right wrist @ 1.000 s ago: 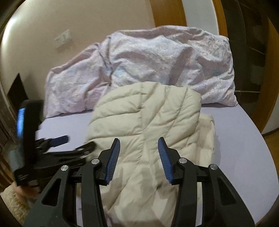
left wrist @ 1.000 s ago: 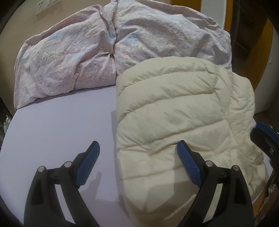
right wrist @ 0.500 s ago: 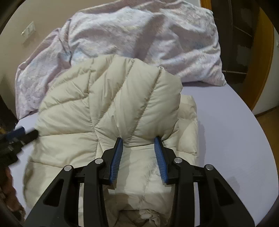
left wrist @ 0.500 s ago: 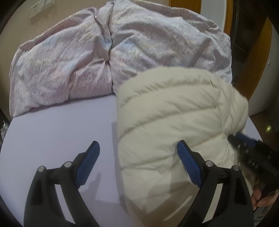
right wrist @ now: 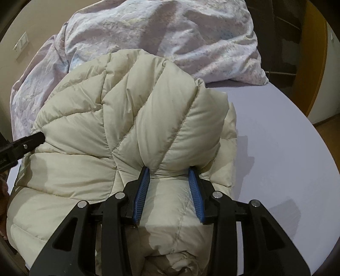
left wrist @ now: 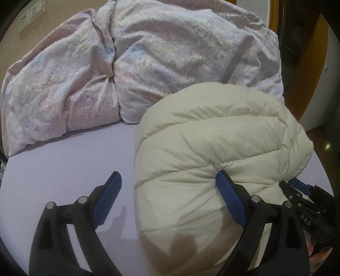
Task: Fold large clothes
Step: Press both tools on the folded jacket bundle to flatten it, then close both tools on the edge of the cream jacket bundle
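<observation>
Where the cream quilted down jacket (right wrist: 119, 135) lies on the lavender bed sheet (right wrist: 276, 148), it is bunched into a thick, puffy mound, its upper layer bulging over a flatter layer beneath, and its far edge sits just in front of the crumpled pink-and-blue patterned duvet (right wrist: 170, 31) heaped at the back of the bed. In the right wrist view the right gripper (right wrist: 169, 185) has its two blue-padded fingers set partly apart with a fold of the jacket's near edge between them; the fabric swells over both fingertips and touches them, though whether the pads actually pinch it or merely bracket it cannot be told. From the left wrist view the same jacket (left wrist: 212, 152) fills the right half of the frame, and the left gripper (left wrist: 167, 191) is spread wide: its right finger presses into a seam of the padding, while its left finger hangs over bare sheet (left wrist: 63, 161), well apart from the cloth. At the jacket's lower right edge the black body of the right gripper (left wrist: 297, 189) meets the fabric. Behind the duvet (left wrist: 127, 63) a beige wall carries a white socket plate (left wrist: 31, 13), and an orange-brown wooden door frame (left wrist: 314, 63) stands at the right.
</observation>
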`<act>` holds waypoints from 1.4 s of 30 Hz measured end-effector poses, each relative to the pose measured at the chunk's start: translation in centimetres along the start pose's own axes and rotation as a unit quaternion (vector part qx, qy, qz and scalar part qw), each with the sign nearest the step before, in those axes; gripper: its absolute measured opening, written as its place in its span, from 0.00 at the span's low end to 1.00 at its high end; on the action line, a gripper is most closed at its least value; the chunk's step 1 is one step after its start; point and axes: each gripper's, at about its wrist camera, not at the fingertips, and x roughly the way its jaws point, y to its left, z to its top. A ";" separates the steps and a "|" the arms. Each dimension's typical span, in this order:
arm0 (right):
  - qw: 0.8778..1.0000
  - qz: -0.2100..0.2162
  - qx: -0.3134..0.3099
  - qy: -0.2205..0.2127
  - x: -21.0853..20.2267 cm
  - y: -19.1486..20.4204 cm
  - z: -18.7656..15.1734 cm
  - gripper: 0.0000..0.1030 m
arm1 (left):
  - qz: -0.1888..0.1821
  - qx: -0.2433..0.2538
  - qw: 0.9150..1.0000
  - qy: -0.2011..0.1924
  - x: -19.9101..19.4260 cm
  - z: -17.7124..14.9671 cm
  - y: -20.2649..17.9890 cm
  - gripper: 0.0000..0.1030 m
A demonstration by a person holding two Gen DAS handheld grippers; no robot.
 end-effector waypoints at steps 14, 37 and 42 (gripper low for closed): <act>0.999 0.004 0.033 -0.003 0.6 -2.0 -0.7 0.39 | -0.008 0.024 1.000 0.010 3.8 -1.1 -1.4 0.93; 0.999 -0.012 0.024 -0.020 0.8 -1.6 -0.8 0.40 | -0.040 0.006 0.999 0.022 6.4 -1.9 -0.7 0.98; 0.999 -0.011 0.024 -0.025 0.9 -1.6 -0.9 0.40 | -0.050 -0.003 0.998 0.024 6.7 -2.1 -0.4 0.98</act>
